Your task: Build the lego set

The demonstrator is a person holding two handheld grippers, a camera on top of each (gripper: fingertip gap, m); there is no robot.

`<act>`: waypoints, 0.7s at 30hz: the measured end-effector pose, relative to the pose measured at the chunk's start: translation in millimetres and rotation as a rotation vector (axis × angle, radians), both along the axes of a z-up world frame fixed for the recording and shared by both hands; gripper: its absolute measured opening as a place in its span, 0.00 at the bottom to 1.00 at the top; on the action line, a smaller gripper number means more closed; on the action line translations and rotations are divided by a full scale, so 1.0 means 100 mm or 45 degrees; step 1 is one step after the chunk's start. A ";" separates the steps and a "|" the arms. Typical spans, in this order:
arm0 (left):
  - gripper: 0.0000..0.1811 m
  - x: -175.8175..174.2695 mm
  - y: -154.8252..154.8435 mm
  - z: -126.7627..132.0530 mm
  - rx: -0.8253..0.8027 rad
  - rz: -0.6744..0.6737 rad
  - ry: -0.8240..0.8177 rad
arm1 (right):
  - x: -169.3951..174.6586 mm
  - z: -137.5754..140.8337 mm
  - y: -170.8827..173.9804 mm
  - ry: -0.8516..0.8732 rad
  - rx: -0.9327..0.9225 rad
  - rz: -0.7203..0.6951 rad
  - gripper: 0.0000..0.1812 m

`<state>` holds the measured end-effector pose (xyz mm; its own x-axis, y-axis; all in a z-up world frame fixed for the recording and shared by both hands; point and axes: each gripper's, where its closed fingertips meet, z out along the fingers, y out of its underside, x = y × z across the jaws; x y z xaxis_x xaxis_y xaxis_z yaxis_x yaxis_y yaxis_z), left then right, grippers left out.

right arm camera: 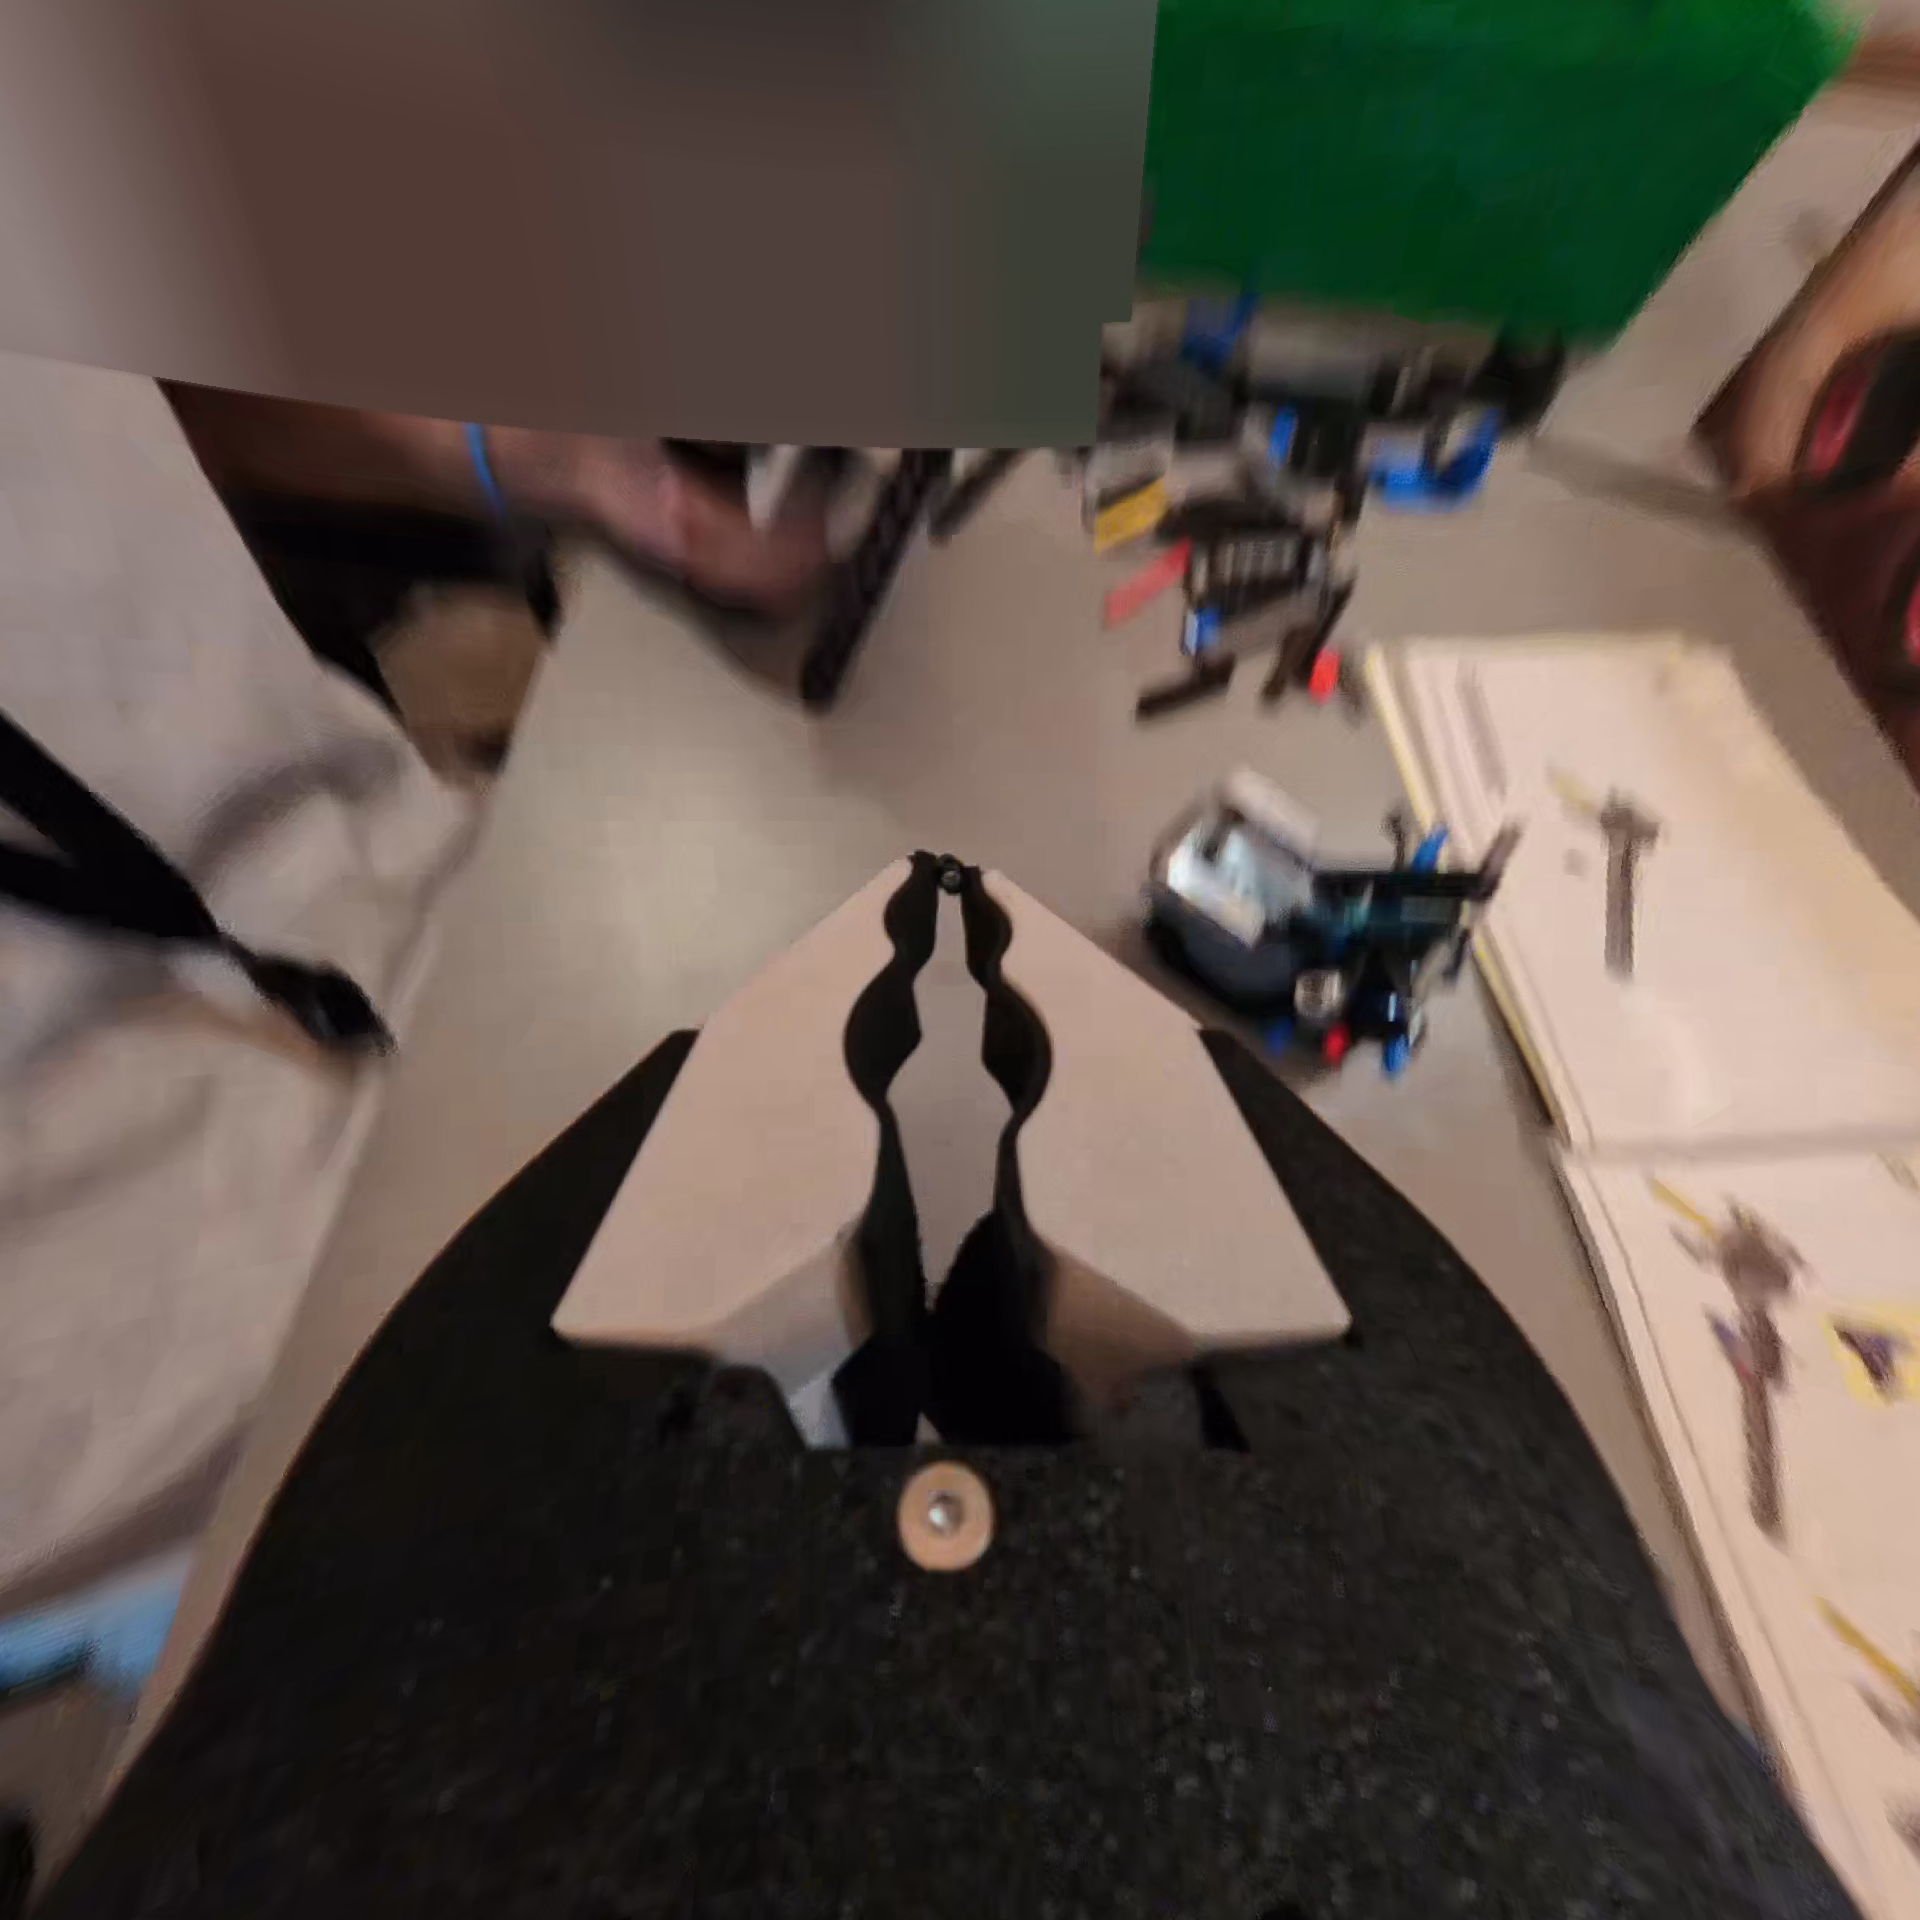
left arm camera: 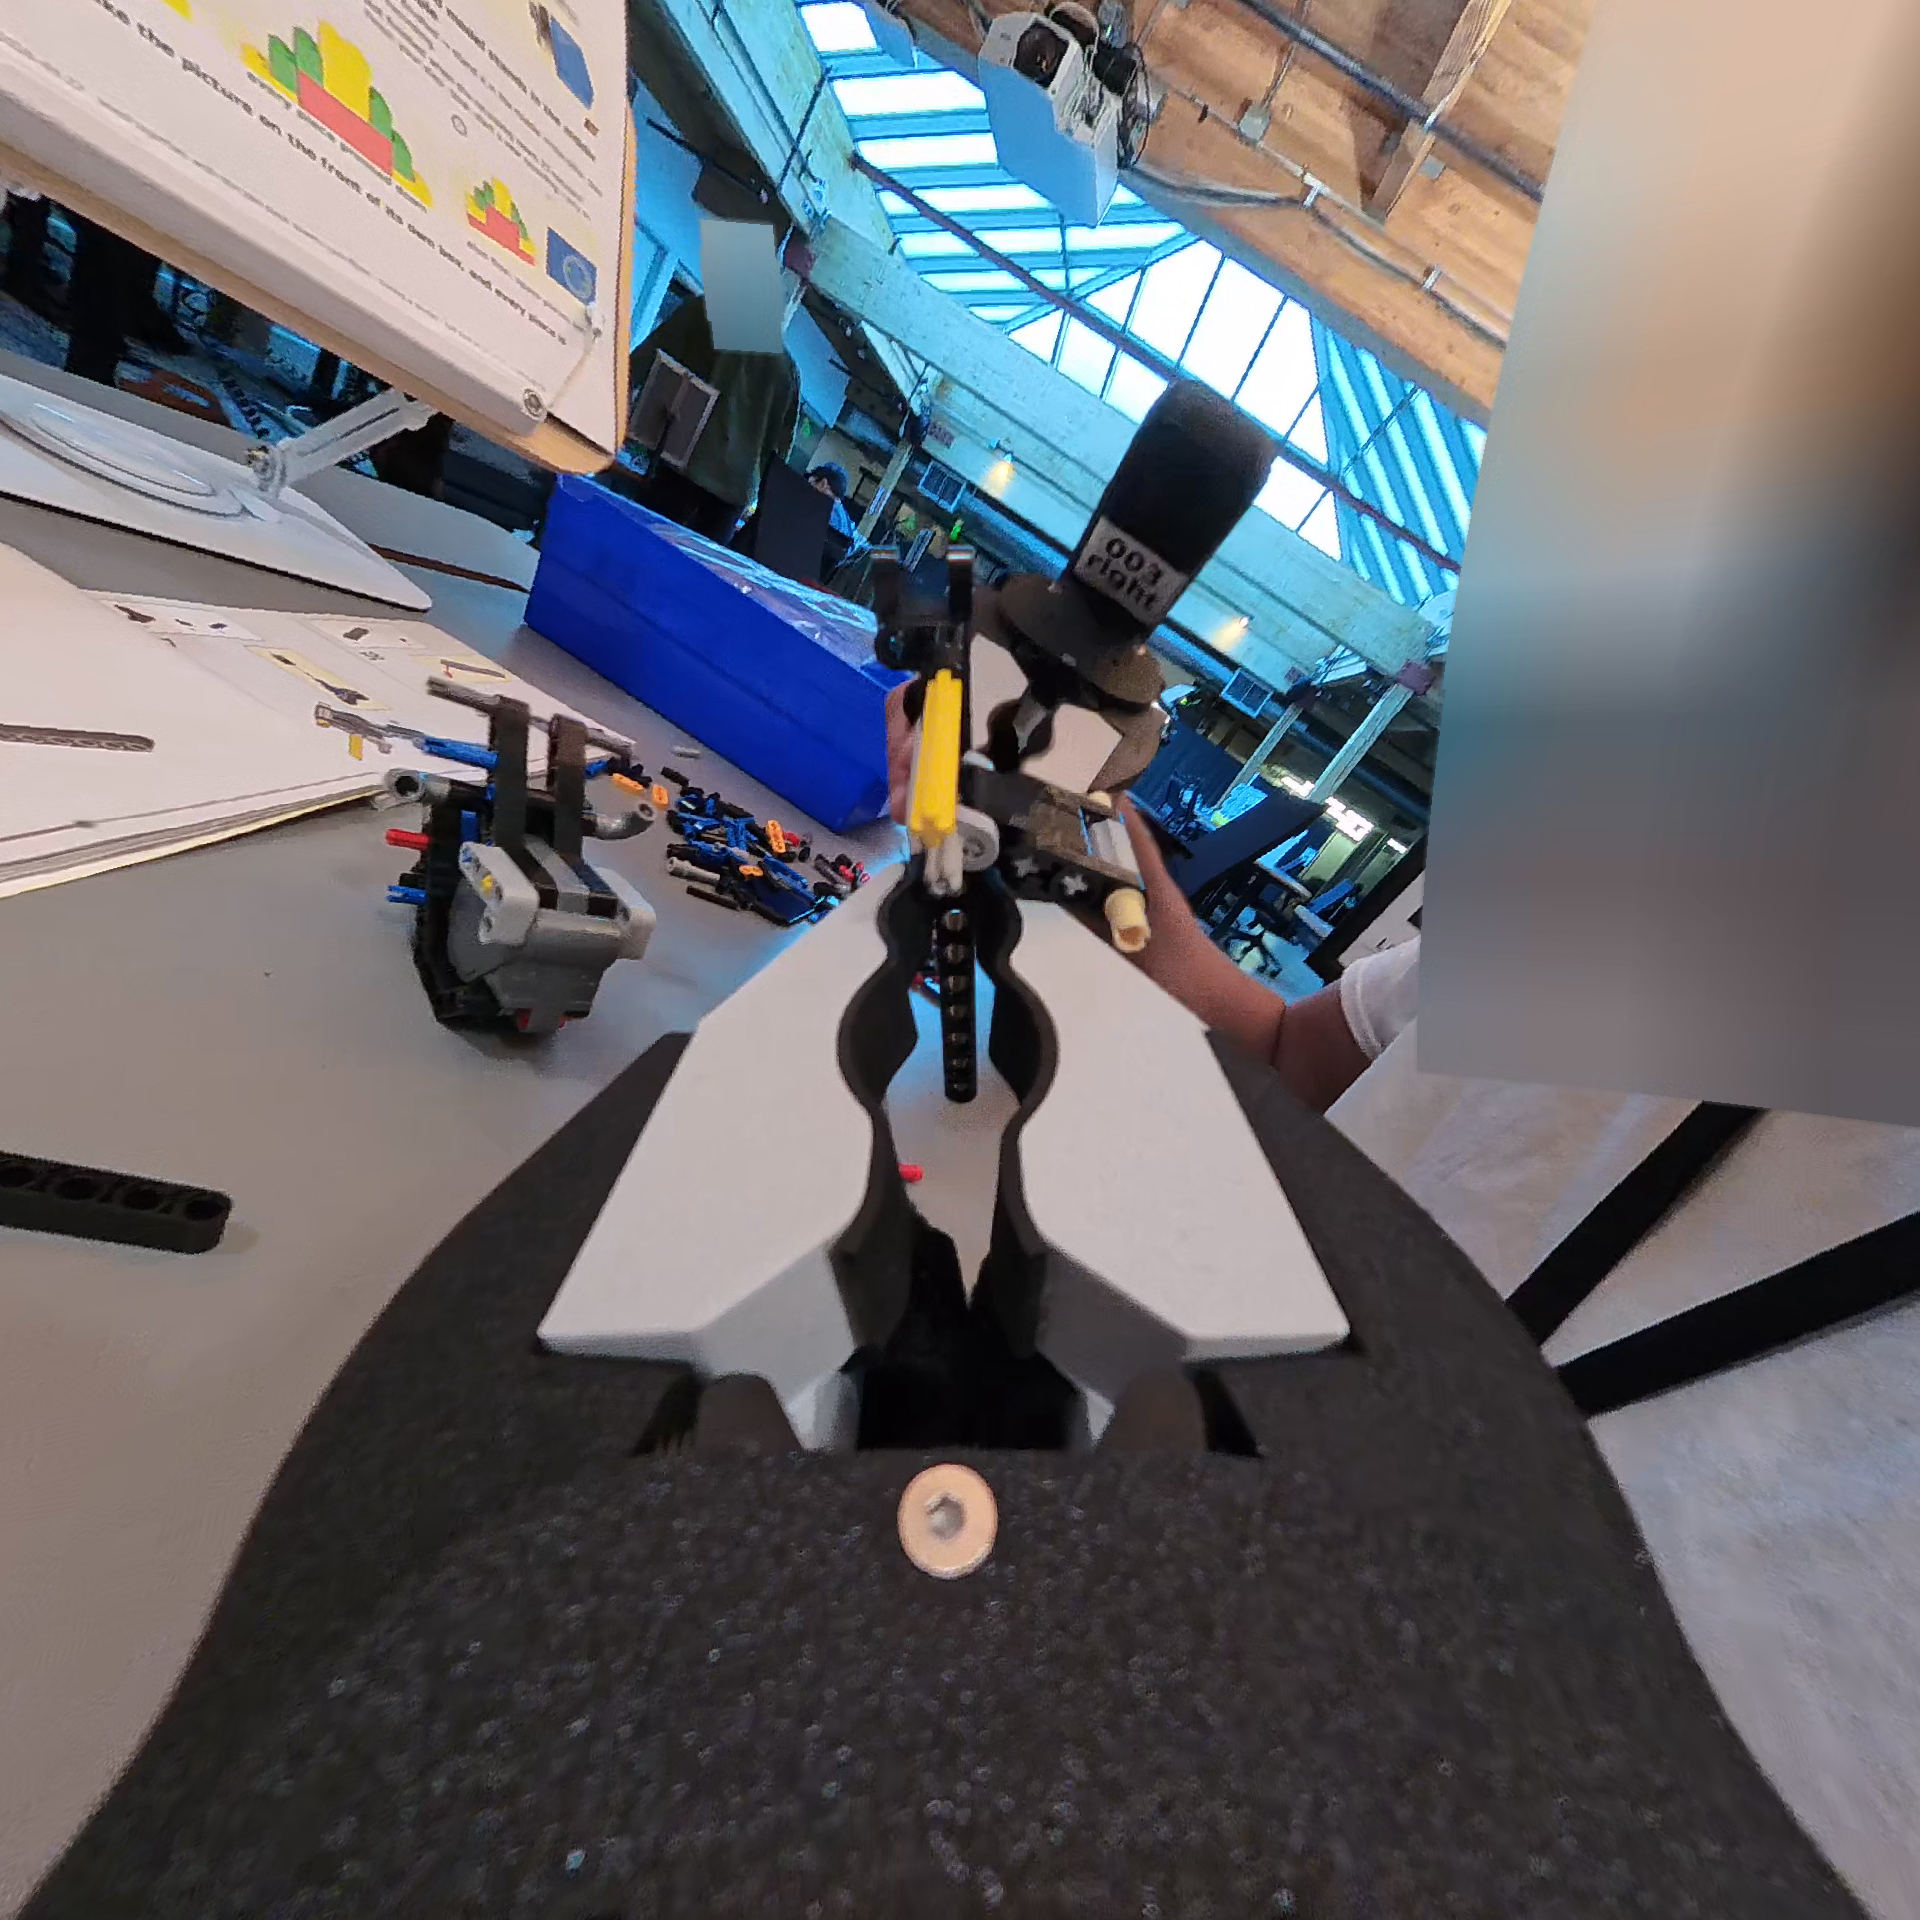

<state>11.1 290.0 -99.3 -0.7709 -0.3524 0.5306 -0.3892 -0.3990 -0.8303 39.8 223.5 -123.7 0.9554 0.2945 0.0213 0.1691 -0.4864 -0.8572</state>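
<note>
My left gripper is shut on a small lego sub-assembly held above the grey table. A yellow beam sticks up past the tips and a black holed beam hangs between the fingers. The right gripper's black handle shows just beyond the sub-assembly. In the blurred right wrist view, my right gripper is shut on a small black pin. A partly built black, grey and blue model stands on the table and also shows in the right wrist view.
A pile of loose small parts lies by a blue bin. An open instruction booklet lies behind the model; it also shows in the right wrist view. A black beam lies at left. A board on a stand overhangs. Left tips to right tips: about 9 cm.
</note>
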 end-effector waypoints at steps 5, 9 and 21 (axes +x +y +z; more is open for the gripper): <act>0.03 -0.05 -0.01 0.06 -0.091 -0.064 0.004 | -0.15 0.35 0.35 0.308 0.424 0.027 0.02; 0.03 -0.08 0.00 0.13 -0.207 -0.113 0.027 | -0.28 0.36 0.52 0.325 0.470 0.048 0.02; 0.03 -0.10 -0.07 0.09 -0.146 -0.126 0.012 | -0.36 0.33 0.67 0.437 0.443 0.021 0.02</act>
<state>1.3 282.8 -90.1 -0.7936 -0.2115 0.5705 -0.4392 -0.4498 -0.7777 3.5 291.0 -90.8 0.9199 0.3406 -0.1942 -0.1465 -0.1606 -0.9761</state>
